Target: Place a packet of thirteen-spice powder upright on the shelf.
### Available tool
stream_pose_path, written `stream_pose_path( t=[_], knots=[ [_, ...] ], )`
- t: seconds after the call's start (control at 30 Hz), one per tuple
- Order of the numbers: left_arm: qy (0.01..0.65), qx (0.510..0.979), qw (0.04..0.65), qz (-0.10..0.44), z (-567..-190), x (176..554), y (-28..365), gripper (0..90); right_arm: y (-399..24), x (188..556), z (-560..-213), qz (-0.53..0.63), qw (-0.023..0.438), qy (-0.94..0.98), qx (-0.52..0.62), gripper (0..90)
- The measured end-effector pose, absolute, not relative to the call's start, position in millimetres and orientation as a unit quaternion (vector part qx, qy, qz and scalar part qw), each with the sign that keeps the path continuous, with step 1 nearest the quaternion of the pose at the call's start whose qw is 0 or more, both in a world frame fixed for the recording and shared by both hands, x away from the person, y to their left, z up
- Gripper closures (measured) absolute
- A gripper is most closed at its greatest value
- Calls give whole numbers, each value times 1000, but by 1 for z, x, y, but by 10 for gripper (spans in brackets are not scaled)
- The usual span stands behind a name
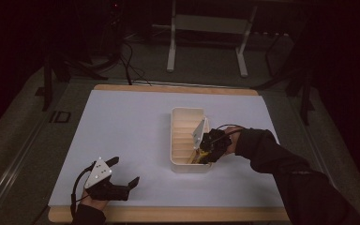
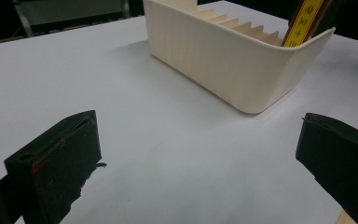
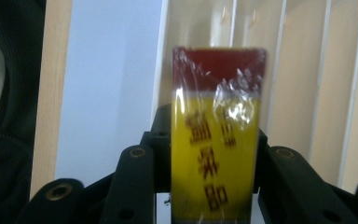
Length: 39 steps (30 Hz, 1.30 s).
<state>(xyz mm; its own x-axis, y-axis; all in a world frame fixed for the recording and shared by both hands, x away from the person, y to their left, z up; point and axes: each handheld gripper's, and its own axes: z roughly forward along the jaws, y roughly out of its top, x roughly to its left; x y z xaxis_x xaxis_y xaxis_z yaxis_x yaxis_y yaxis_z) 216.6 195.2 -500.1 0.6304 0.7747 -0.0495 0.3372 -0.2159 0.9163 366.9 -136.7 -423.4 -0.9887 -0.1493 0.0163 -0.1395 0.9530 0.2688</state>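
Observation:
A cream tray [image 1: 186, 110] with several narrow slots stands at the middle of the white mat [image 1: 122, 131]. My right gripper [image 1: 202, 156] hangs over the tray's near right end, shut on a flat yellow packet [image 1: 195, 158] with a dark red top and dark characters. In the right gripper view the packet [image 3: 214, 135] stands upright between the jaws of my right gripper [image 3: 212, 191], with the tray's dividers [image 3: 307, 70] behind it. My left gripper [image 1: 125, 170] rests open at the mat's near left, nothing between its jaws. The left gripper view has the left gripper [image 2: 200, 154], the tray's curved wall [image 2: 223, 60] and the packet [image 2: 303, 21].
A wooden table edge [image 1: 168, 214] runs along the front of the mat. A dark sleeve [image 1: 281, 159] reaches in from the right. Behind the table stand a white frame's legs [image 1: 171, 56] and cables on the floor.

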Motion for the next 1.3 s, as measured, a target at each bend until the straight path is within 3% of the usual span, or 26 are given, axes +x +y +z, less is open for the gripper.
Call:
stream_pose_path(
  t=[0.4, 1.0, 1.13, 1.3],
  knots=[
    [366, 751, 506, 216, -500, 215, 195, 0, -139, 368, -426, -162, 19, -986, 46, 613],
    [363, 753, 504, 216, -500, 215, 195, 0, -166, 363, -379, -225, -17, -974, 28, 452],
    [364, 753, 504, 215, -500, 215, 195, 0, -175, 365, -374, -235, -25, -971, 16, 411],
    [364, 753, 504, 214, -500, 215, 194, 0, -188, 367, -373, -239, -40, -970, -16, 292]
  ],
)
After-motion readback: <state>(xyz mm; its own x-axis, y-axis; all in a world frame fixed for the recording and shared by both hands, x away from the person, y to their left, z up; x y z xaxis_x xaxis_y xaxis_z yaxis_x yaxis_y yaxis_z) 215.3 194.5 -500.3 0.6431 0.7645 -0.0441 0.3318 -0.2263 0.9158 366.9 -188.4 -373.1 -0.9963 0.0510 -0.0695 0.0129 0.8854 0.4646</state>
